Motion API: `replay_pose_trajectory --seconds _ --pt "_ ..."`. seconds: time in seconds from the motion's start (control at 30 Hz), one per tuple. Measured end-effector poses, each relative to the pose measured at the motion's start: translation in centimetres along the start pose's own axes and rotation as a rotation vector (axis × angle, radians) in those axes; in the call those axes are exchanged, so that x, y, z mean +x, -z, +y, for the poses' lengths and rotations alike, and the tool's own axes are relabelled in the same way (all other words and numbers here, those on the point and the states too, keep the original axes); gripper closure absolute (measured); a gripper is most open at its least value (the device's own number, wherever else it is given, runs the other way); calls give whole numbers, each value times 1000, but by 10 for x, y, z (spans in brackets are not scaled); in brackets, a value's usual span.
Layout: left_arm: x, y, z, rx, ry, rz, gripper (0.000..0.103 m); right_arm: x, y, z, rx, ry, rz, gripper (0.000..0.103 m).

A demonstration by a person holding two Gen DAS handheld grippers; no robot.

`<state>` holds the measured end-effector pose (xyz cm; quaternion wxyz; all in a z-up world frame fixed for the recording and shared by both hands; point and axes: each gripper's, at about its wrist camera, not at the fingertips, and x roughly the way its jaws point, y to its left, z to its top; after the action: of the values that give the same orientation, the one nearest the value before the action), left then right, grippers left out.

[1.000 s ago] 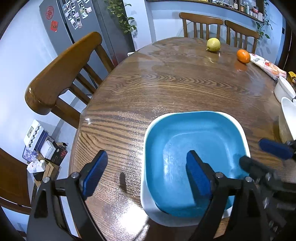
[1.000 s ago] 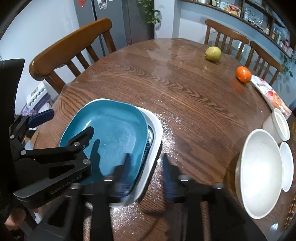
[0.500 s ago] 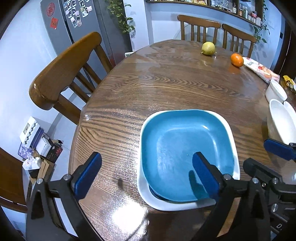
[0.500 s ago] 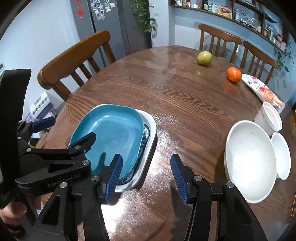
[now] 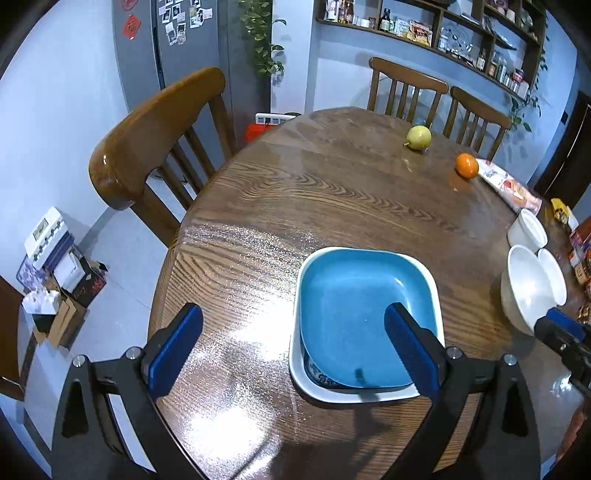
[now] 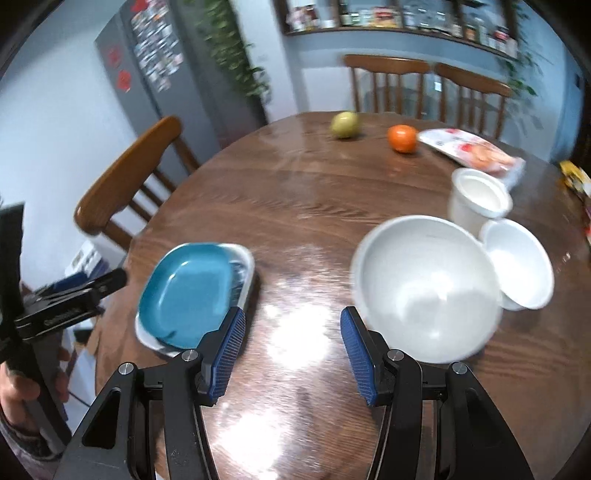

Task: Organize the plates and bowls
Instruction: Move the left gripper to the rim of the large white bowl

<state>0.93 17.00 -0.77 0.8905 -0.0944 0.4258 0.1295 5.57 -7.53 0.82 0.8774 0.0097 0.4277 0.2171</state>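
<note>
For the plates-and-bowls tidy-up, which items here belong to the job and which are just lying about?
Job: blue plate, white square plate under it, large white bowl, small white bowl, white cup.
Lying about: pear, orange, snack packet.

Stacked plates (image 5: 364,317) sat left on the tabletop (image 5: 332,206); three bowls (image 6: 424,284) clustered right; fruit (image 6: 345,124) lay behind.

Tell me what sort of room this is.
Most likely a home dining area beside a kitchen: a round wooden table ringed by wooden chairs, a grey fridge covered in magnets and photos, and wall shelves stocked with bottles and jars.
</note>
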Motion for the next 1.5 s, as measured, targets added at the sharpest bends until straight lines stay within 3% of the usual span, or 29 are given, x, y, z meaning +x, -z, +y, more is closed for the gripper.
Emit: replay_pose_trajectory --seconds 0.3,0.73,0.93,1.1,1.2,1.37,1.5 --pt "-1 6 -25 28 68 21 4 -18 13 -62 165 58 -21 48" --pt "13 5 -133 230 217 57 5 -26 31 -131 298 105 -8 48" --pt "33 0 -178 283 243 74 5 -15 32 -157 349 78 26 48" --pt "61 -2 -212 319 206 107 6 0 25 -163 337 43 48 48" --pt "77 -1 -219 328 190 135 15 13 20 -163 328 28 67 48" --pt "92 2 -225 317 210 191 49 30 16 -162 304 3 102 48" --pt "92 2 -231 332 235 198 61 37 17 -158 292 -40 124 64"
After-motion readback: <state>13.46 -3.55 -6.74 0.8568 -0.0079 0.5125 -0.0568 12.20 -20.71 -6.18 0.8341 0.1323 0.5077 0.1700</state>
